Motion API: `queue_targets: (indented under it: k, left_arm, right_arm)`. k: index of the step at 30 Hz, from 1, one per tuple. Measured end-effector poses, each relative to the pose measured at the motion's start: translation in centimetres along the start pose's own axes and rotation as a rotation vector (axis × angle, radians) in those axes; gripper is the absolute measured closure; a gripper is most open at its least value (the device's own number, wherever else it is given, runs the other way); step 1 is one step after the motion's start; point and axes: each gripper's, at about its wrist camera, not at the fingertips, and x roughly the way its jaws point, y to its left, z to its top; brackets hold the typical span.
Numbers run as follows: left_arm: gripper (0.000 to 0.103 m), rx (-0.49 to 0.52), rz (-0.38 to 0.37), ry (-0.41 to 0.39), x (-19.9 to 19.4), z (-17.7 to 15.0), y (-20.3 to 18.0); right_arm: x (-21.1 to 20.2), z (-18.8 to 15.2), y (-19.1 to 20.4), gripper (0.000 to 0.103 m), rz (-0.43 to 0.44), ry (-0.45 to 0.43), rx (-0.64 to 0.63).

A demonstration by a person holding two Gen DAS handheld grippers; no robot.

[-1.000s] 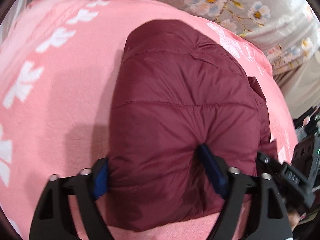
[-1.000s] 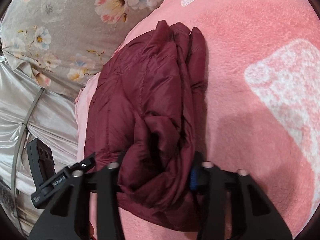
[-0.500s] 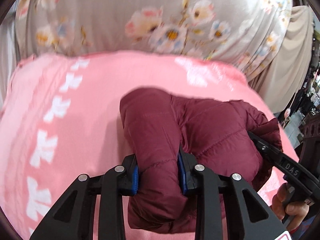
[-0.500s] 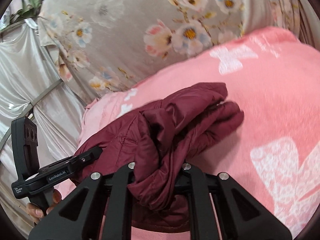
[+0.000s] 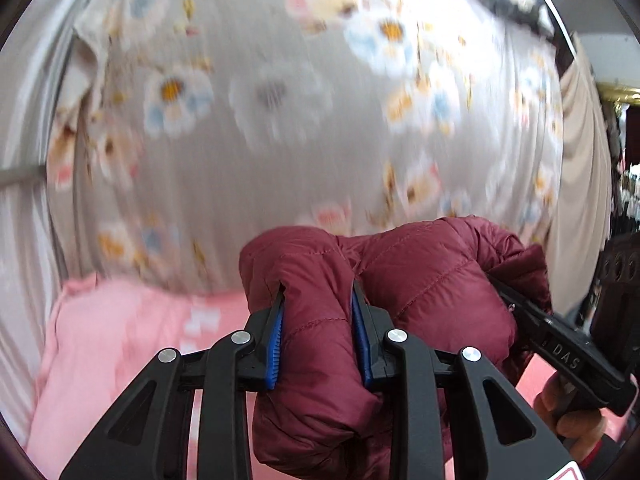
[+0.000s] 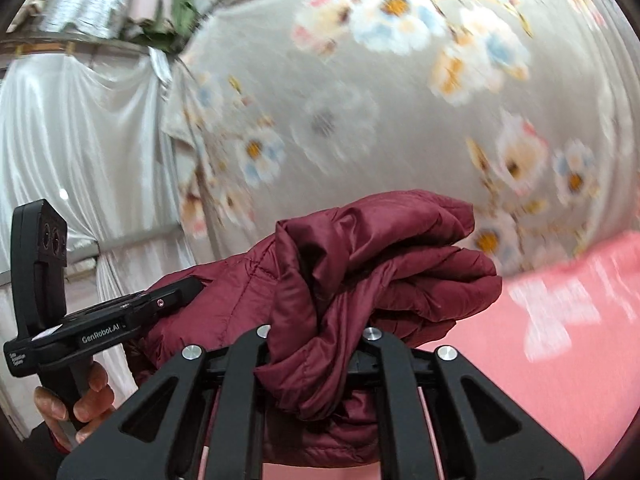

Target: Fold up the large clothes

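A folded maroon puffer jacket [image 5: 420, 288] is held up off the pink blanket [image 5: 120, 344]. My left gripper [image 5: 318, 320] is shut on one thick fold of the jacket, its blue pads [image 5: 276, 344] pressing both sides. My right gripper [image 6: 316, 336] is shut on the bundled other end of the jacket [image 6: 380, 264]; its fingertips are hidden in the fabric. The right gripper also shows in the left wrist view [image 5: 560, 344], and the left gripper in the right wrist view [image 6: 132, 312], each reaching into the jacket.
A grey floral curtain [image 5: 300, 100] hangs close behind the bed. A white satin drape [image 6: 80, 140] is at the left. The pink blanket [image 6: 560, 340] with white bow prints lies below. A beige cloth [image 5: 580, 160] hangs at the right.
Both grippers closed on the jacket and lifted it off the blanket. The views tilted up from the bed to the curtain, which is now blurred by motion.
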Motion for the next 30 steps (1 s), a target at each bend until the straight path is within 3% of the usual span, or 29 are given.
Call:
queue_targets:
  k: [2,4,5,7,9,10,12,16,21,26,30]
  left_arm:
    - [0.075,0.007,0.027,-0.016,1.9,-1.4,1.9]
    - [0.07,-0.019,0.047,0.065,5.1,-4.4,4.2]
    - [0.064,-0.052,0.059,0.151,7.6,-7.1,5.7]
    - [0.064,-0.101,0.094,0.348,12.0,-12.8,7.9]
    - [0.066,-0.123,0.189,0.553,15.3,-19.1,9.5]
    - [0.066,-0.129,0.204,0.588,15.5,-20.6,9.9]
    - [0.064,-0.182,0.206,0.572,14.5,-21.6,10.5]
    - [0.065,-0.23,0.212,0.568,13.5,-19.5,10.0]
    - [0.065,-0.23,0.215,0.651,15.1,-17.7,7.8]
    - [0.065,-0.235,0.237,0.753,16.8,-19.9,6.3]
    - [0.062,-0.162,0.296,0.74,16.7,-20.9,4.7]
  right_arm:
    - [2.9,-1.9,-1.4,0.092,0.005,0.045,0.027]
    - [6.0,-5.5,-3.9,0.086,-0.009,0.153,0.101]
    - [8.0,-8.7,-5.9,0.083,-0.035,0.249,0.166]
    - [10.6,-14.7,-9.2,0.082,-0.145,0.446,0.259]
    - [10.7,-17.8,-10.5,0.081,-0.211,0.524,0.28]
    - [9.8,-18.7,-10.6,0.081,-0.209,0.51,0.274]
    - [8.6,-18.8,-10.2,0.081,-0.212,0.506,0.243]
    - [8.6,-17.2,-8.8,0.083,-0.248,0.513,0.208]
    - [10.3,-16.1,-7.2,0.087,-0.307,0.569,0.157]
    - [9.9,-18.4,-7.2,0.091,-0.386,0.667,0.105]
    - [9.7,-20.7,-8.6,0.091,-0.391,0.705,0.157]
